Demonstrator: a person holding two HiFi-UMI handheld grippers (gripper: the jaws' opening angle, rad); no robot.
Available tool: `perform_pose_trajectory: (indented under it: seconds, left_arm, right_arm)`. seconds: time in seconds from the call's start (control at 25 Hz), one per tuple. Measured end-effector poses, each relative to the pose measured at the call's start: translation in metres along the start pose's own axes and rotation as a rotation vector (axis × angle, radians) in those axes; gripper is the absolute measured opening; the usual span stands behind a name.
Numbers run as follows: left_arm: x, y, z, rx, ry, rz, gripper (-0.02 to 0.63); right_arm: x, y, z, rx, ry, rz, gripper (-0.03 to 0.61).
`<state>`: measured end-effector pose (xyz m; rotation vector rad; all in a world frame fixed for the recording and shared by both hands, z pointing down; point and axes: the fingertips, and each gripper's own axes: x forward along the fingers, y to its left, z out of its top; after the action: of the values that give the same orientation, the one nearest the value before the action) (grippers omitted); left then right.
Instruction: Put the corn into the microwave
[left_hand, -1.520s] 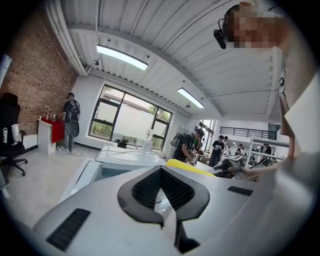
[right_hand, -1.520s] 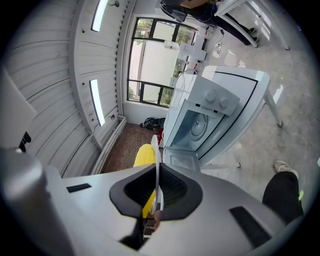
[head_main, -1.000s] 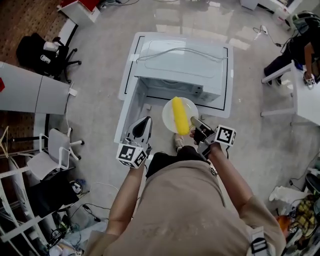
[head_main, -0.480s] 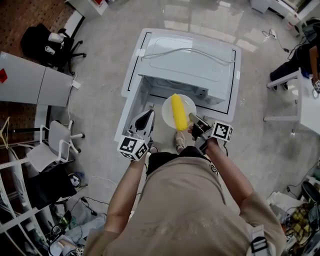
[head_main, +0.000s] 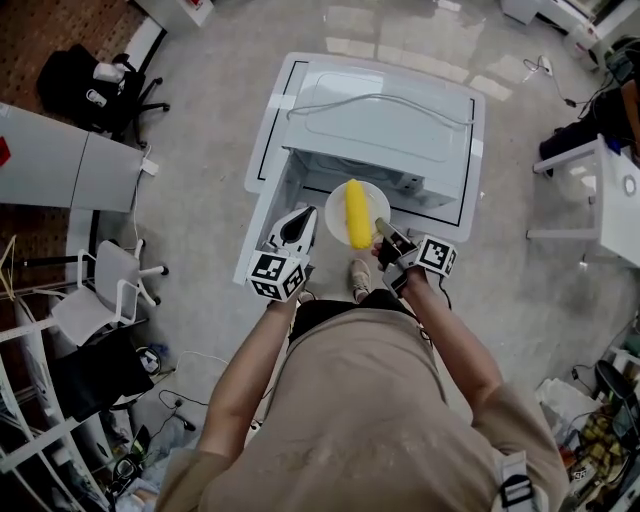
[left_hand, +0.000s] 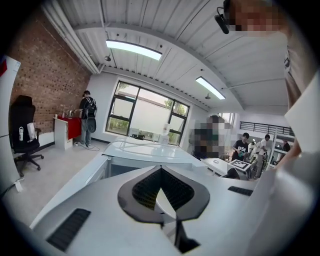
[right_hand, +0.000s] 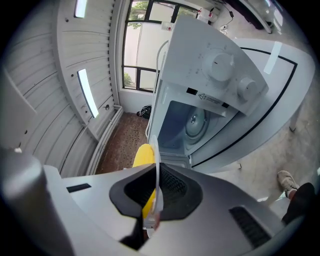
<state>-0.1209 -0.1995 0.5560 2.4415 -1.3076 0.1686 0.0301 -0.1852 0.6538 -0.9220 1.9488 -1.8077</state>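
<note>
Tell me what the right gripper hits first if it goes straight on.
The right gripper, shut on the plate carrying the corn, points into the open cavity of the microwave. The way there looks free. The plate would probably reach the cavity first, though depth is unclear.

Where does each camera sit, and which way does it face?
Head view: on the head, steeply down at the microwave; torso, arms, left tool, right tool.
Left gripper view: on left tool, facing over the microwave toward windows; shut jaws.
Right gripper view: on right tool, facing the open microwave; jaws shut on plate.
Shared, head and right gripper views: plate, corn.
</note>
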Motion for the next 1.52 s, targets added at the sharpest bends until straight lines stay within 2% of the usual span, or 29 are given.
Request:
perform_pose_trajectory:
  seconds: [0.12,0.28,0.64,0.88,1.08,1.52]
  left_arm:
    - [0.005,0.011,-0.006,-0.012,0.022,0.002,0.006]
    - [0.013,0.018,-0.016,0.004,0.042,-0.002,0.006]
    - [0.034,0.02,-0.032,0.028,0.091,-0.035,0.005]
    - [0.037,0.028,-0.035,0.028,0.109,-0.029,0.006]
    - [0.039,0.03,-0.038,0.028,0.122,-0.024,0.006]
    - [0.048,0.023,-0.037,0.036,0.138,-0.029,0.006]
  right_arm:
    - [0.01,-0.013,0.001,0.008,-0.034,-0.012,0.015]
    - [0.025,-0.028,0.003,0.042,-0.074,-0.017,0.015]
    - [0.049,-0.067,0.014,0.05,-0.146,-0.035,0.015]
    - [0.063,-0.093,0.028,0.073,-0.19,-0.068,0.015]
    - [0.075,-0.116,0.039,0.053,-0.217,-0.108,0.015]
    - [0.091,-0.141,0.057,0.105,-0.294,-0.149,0.015]
